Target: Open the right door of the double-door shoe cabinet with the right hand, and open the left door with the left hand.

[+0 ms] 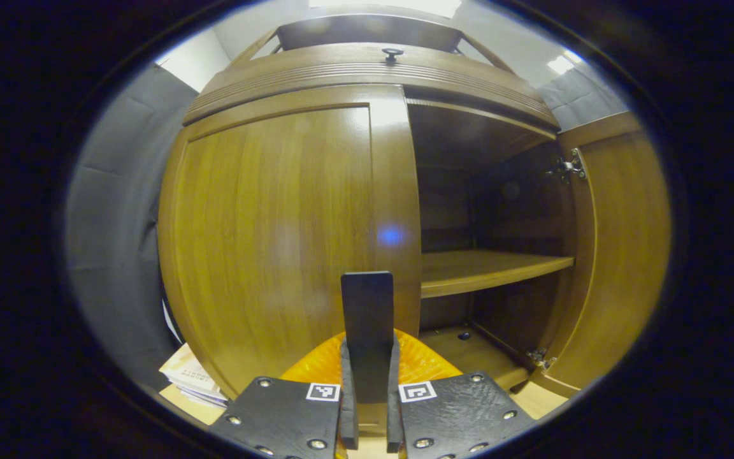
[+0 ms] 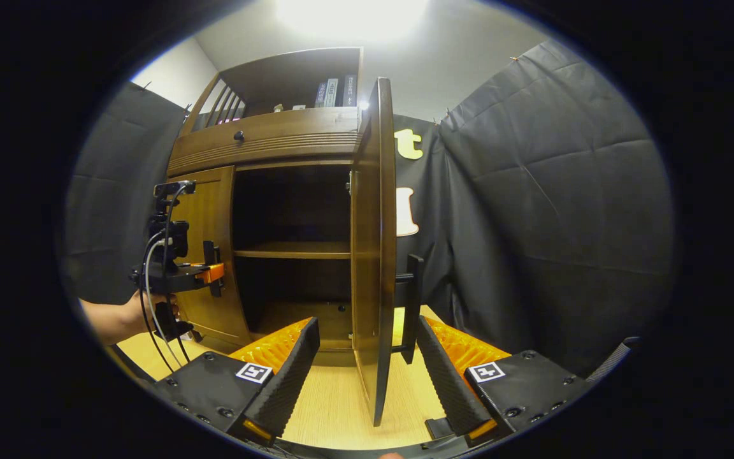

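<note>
A wooden shoe cabinet (image 2: 278,140) stands on a pale wooden table (image 2: 341,401); every place below is given from that cabinet.

At the cabinet's left front, my left gripper (image 1: 367,408) has its two fingers pressed narrow on either side of the dark upright handle (image 1: 367,319) of the left door (image 1: 278,236), so I am holding that handle. The left door lies closed, flat against the cabinet front. In the right gripper view, my left gripper (image 2: 214,271) shows at that door, with my hand (image 2: 131,312) holding it from the left. Some papers (image 1: 192,379) lie on the table by the cabinet's lower left corner.

Above the doors, a small dark knob (image 1: 392,53) sits on the cabinet's drawer band, and books (image 2: 335,91) stand on the open top shelf.

In the cabinet's middle, the right half gapes open, showing a dark interior with one wooden shelf (image 1: 488,268) across it.

At the cabinet's right, the right door (image 2: 376,242) is swung fully out, edge-on toward me, its dark handle (image 2: 413,306) on the far face. My right gripper (image 2: 367,376) is spread wide, its fingers on either side of the door's edge without touching it.
</note>
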Tool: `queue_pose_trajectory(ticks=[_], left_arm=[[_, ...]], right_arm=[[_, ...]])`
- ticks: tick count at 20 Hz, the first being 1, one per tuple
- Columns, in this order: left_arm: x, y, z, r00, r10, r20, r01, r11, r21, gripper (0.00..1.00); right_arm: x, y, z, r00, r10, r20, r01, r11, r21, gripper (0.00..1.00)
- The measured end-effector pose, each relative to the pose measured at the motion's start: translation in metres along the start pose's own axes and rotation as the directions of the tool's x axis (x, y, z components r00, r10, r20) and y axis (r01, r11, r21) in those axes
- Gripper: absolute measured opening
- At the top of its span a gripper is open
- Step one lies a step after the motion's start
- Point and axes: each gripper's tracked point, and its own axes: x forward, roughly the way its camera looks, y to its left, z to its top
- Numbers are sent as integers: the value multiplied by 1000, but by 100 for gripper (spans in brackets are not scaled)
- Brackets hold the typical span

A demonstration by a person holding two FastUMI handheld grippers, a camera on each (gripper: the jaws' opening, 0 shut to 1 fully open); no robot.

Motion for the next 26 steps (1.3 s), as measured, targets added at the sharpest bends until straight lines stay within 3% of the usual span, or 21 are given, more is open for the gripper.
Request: queue_pose_trajectory(ticks=[4, 7, 14, 15, 17, 18, 22, 23, 26], left_arm=[[-26, 5, -1, 1000, -2, -9, 2, 1000, -8, 22], [-46, 9, -2, 1000, -13, -12, 13, 1000, -11, 22], [-84, 22, -2, 1000, -11, -21, 11, 1000, -24, 22], [-93, 25, -3, 1000, -13, -22, 12, 1000, -26, 22], [-106, 31, -3, 1000, -13, -21, 13, 999, -29, 22], [-110, 34, -4, 1000, -11, -23, 11, 1000, -29, 22], [-129, 44, -3, 1000, -2, -23, 2, 999, -36, 15], [-133, 47, -3, 1000, 1, -23, -2, 999, -36, 15], [-147, 58, -2, 1000, 10, -25, -11, 999, -31, 17]], right_arm=[[-3, 12, 4, 1000, 24, 6, -24, 1000, 0, 92], [-8, 28, 6, 999, 46, 16, -46, 999, -7, 96], [-22, 51, 11, 997, 75, 33, -75, 997, -8, 92], [-24, 52, 11, 996, 76, 36, -76, 997, -6, 96], [-28, 58, 12, 996, 82, 39, -82, 997, -3, 92], [-30, 62, 12, 995, 87, 40, -87, 996, -3, 96], [-37, 76, 14, 993, 106, 46, -106, 994, -6, 96], [-39, 79, 14, 993, 111, 48, -111, 994, -5, 92], [-44, 88, 16, 991, 126, 54, -126, 992, 1, 96]])
